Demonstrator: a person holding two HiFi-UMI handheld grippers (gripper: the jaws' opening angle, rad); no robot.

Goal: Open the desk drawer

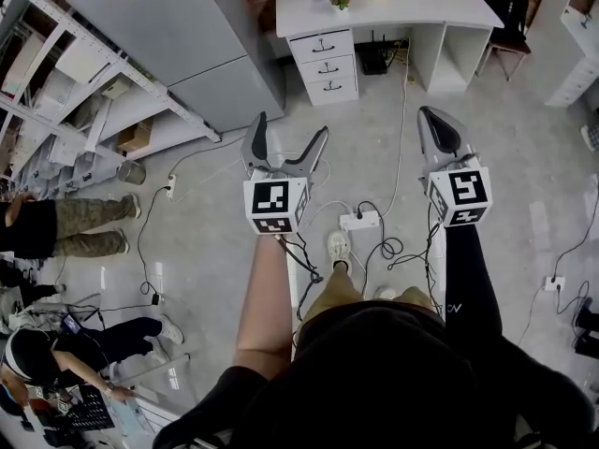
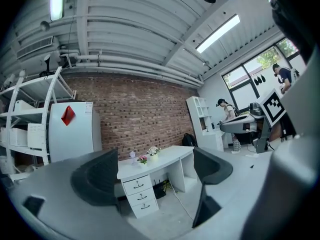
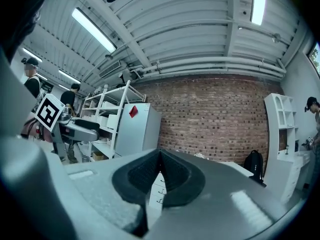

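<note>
A white desk (image 1: 393,7) stands against the brick wall, far ahead of me. Its drawer unit (image 1: 325,65) holds three shut drawers with dark handles; the same drawers (image 2: 139,195) show between the jaws in the left gripper view. My left gripper (image 1: 285,148) is held up in the air, open, with nothing between its jaws. My right gripper (image 1: 440,131) hangs level with it, shut and empty. Both are well short of the desk. In the right gripper view the pads (image 3: 172,173) press together and hide most of the drawers.
A white cabinet (image 1: 192,36) and metal shelving (image 1: 65,92) stand left of the desk. Cables and a power strip (image 1: 359,220) lie on the floor ahead of my feet. A black backpack on a chair (image 1: 505,7) is right of the desk. People stand at the left.
</note>
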